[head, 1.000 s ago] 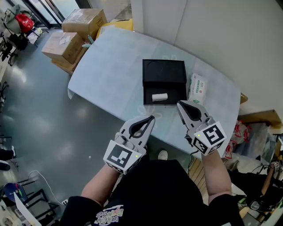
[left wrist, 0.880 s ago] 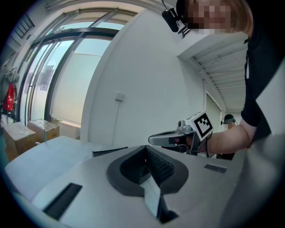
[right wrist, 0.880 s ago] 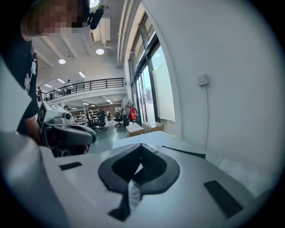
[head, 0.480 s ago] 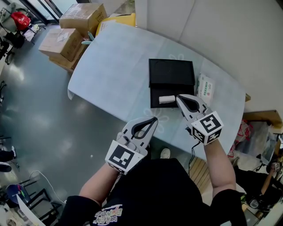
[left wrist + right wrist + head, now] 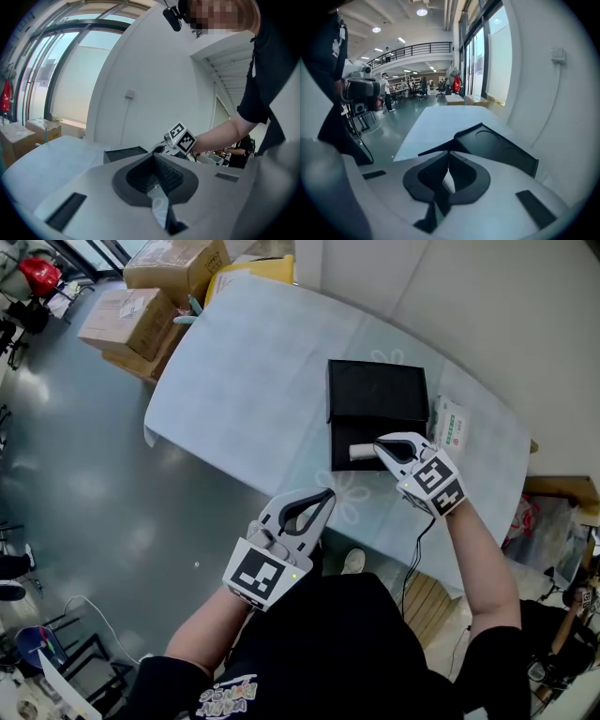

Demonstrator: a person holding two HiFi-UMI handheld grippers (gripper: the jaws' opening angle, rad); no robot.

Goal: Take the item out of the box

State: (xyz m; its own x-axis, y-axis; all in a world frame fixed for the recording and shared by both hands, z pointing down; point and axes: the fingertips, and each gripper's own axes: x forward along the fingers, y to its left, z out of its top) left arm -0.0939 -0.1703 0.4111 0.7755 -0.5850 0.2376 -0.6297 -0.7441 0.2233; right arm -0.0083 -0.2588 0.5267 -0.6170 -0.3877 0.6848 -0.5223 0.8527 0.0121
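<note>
An open black box [image 5: 375, 399] lies on the pale blue table [image 5: 244, 381], lid part at the back, tray part nearer me. A small white roll [image 5: 360, 452] lies in the tray. My right gripper [image 5: 378, 445] is shut with nothing in it, and its tips are over the tray at the roll's right end; I cannot tell whether they touch. In the right gripper view the box [image 5: 497, 145] sits just beyond the closed jaws. My left gripper [image 5: 327, 493] is shut and empty, hanging near the table's front edge, short of the box [image 5: 123, 153].
A white-and-green tissue pack [image 5: 452, 425] lies right of the box, by the wall. Cardboard boxes [image 5: 141, 296] and a yellow thing [image 5: 248, 273] stand on the floor past the table's far left end. A cable [image 5: 419, 545] trails from the right gripper.
My right gripper has moved forward and left from the table's near side to the roll in the box. The left gripper has stayed about where it was.
</note>
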